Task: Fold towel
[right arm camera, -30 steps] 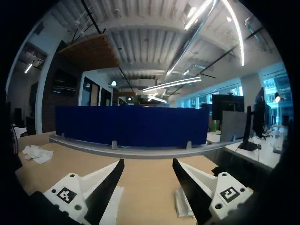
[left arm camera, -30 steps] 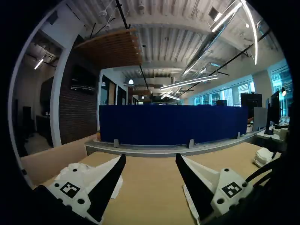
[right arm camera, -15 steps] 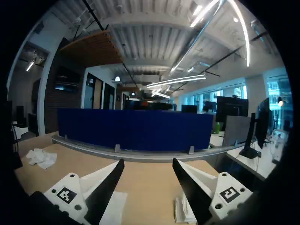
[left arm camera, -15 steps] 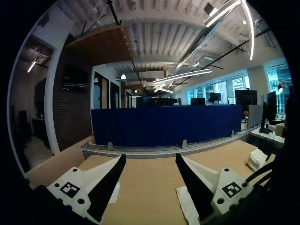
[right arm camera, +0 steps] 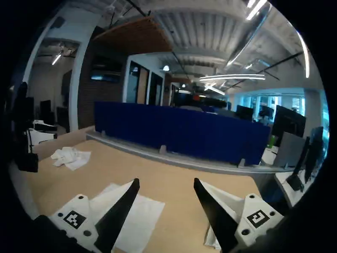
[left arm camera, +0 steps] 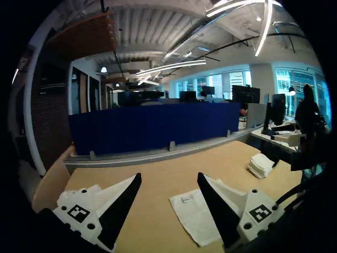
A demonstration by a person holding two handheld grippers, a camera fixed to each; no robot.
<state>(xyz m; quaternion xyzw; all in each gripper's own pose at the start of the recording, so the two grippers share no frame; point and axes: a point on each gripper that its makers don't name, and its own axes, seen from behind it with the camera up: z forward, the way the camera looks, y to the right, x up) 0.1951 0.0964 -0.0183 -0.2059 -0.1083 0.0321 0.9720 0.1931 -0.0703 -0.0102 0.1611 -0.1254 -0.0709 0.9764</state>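
A white towel (left arm camera: 189, 213) lies flat on the wooden table (left arm camera: 168, 168), with a small tag near its far edge. My left gripper (left arm camera: 167, 177) hovers open above the table; the towel sits just beneath and left of its right finger. In the right gripper view the same flat towel (right arm camera: 137, 215) lies under the left finger of my right gripper (right arm camera: 165, 182), which is also open and holds nothing.
A stack of folded white towels (left arm camera: 261, 164) sits at the table's right side and shows again as folded towels (right arm camera: 210, 238) low by the right finger. Crumpled towels (right arm camera: 69, 157) lie far left, crumpled cloth (left arm camera: 78, 195) behind my left finger. A blue divider (left arm camera: 156, 126) backs the table.
Both views now look further down at the table, so the flat towel has come fully into sight. The left view swung right, the right view swung left. Both grippers stayed open.
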